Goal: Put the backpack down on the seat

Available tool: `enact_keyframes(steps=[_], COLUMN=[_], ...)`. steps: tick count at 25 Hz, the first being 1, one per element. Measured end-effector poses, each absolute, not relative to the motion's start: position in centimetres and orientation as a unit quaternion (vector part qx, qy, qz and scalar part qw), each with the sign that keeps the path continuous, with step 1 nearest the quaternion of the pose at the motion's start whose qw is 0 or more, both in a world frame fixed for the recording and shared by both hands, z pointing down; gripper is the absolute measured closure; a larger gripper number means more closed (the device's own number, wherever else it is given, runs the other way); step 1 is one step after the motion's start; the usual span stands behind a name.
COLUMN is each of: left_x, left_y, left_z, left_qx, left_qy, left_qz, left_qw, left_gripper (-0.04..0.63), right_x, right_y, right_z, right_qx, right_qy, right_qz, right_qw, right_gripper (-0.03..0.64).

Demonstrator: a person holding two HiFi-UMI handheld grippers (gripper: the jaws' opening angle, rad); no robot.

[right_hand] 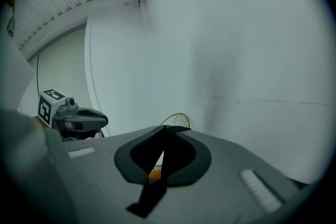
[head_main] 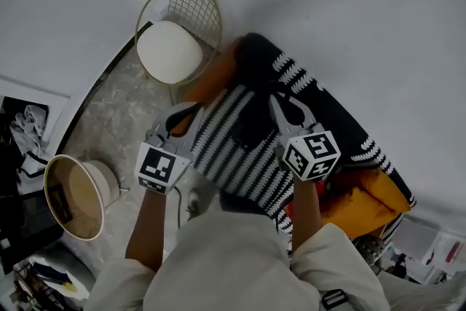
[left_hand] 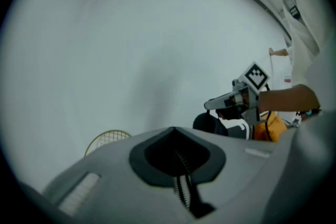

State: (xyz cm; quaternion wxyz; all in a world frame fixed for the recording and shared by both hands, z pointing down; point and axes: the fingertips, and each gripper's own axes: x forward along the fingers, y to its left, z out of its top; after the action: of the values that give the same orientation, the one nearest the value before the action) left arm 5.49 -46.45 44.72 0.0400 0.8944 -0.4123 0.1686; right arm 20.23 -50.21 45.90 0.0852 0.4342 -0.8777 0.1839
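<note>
I hold the backpack (head_main: 240, 142), black and white striped knit with orange parts, up in front of me, to the right of the chair. The chair has a white round seat (head_main: 169, 52) and a gold wire back (head_main: 191, 7). My left gripper (head_main: 180, 120) is shut on a striped piece of the backpack (left_hand: 184, 186) at its left edge. My right gripper (head_main: 282, 107) is shut on a black strap (right_hand: 155, 186) near the top middle. In each gripper view the other gripper shows: the right gripper (left_hand: 223, 104) and the left gripper (right_hand: 86, 120). The backpack hides the floor below it.
A round tan basket (head_main: 73, 197) stands on the marble floor at the left. A black and white picture (head_main: 22, 131) leans further left. Small clutter lies at the bottom left and bottom right. A white wall rises behind the chair.
</note>
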Motion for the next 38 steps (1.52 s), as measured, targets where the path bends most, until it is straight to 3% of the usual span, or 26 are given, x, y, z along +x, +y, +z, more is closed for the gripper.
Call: enact_keyframes(steps=[22,38], left_x=[2.0,0.1], left_y=[-51.6,-51.2], left_z=[53.4,57.3], left_qx=[0.84,0.822], left_qy=[-0.488,-0.498], left_qz=[0.201,0.225], left_qw=[0.126,0.159], left_gripper=[0.594,0.594], right_x=[16.9,13.7], right_y=[-60.1,-65.5], right_z=[58.6,66.2], right_qx=[0.362,0.352], right_qy=[-0.89,-0.885], right_qz=[0.242,0.281], right_qw=[0.133,0.115], right_gripper=[0.611,0.611])
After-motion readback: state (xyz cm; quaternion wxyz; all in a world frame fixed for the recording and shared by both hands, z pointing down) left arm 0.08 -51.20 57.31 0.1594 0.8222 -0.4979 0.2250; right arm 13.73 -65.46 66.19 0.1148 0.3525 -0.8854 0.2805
